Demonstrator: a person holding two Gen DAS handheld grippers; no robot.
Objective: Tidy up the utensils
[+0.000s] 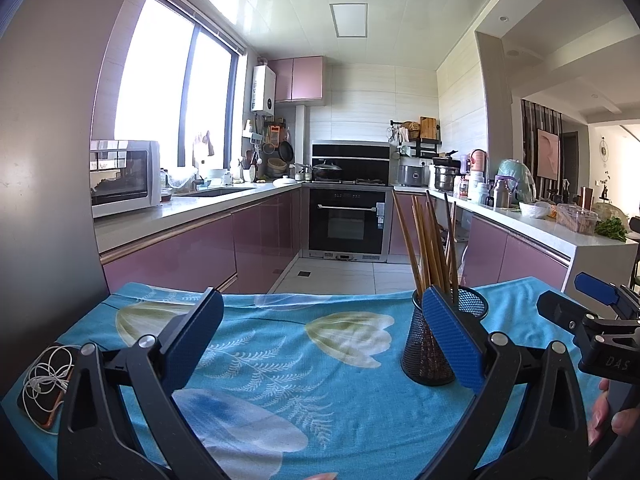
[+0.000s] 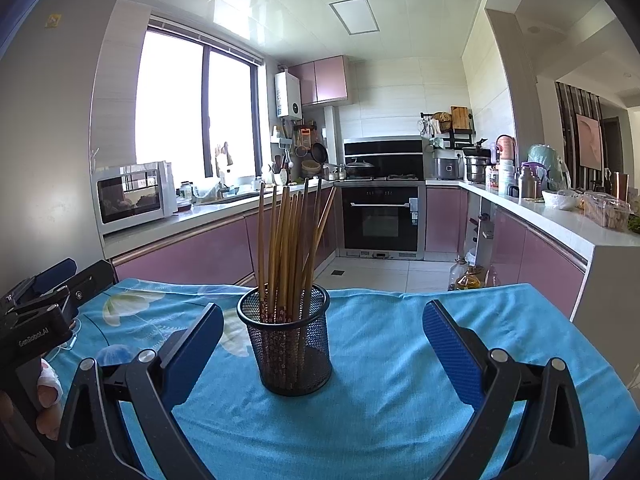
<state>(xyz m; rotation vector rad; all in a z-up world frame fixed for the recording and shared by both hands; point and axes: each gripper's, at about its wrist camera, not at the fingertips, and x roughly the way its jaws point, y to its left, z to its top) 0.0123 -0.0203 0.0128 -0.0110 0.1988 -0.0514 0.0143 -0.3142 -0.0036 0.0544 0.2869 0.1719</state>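
So the setup: a black mesh cup (image 2: 285,340) sits on the desk (image 2: 400,420), which is covered in a blue flowery cloth, and it's stuffed with chopsticks (image 2: 286,240). I don't see any loose ones lying on the cloth, so as far as I can tell the sorting is basically done or close to it.

The bit that matters for whatever comes next: the cup is dead ahead of the right claw (image 2: 323,354), sitting a little left of centre between its two blue pads and slightly past the tips. That claw is spread wide and has nothing in it. From the left claw (image 1: 323,338) the same cup (image 1: 430,344) is off to the right, partly hidden behind its right-hand finger, so it's outside that one's gap. The left claw is also wide open and empty. My call is that the right one is the better placed of the two, since a straight push forward would put the cup between its pads.

Orientation: the cup stands upright, mouth up, roughly mid-desk and closer to the far edge than the near one. The chopsticks (image 1: 432,248) stand nearly vertical, patterned ends down in the mesh, plain ends up, fanning out a bit, with one leaning noticeably to the right. So the long axis is up-down; anything going in or out would want to travel vertically.

There's also a phone with white earbuds (image 1: 44,384) at the desk's near left corner, well clear of the cup.
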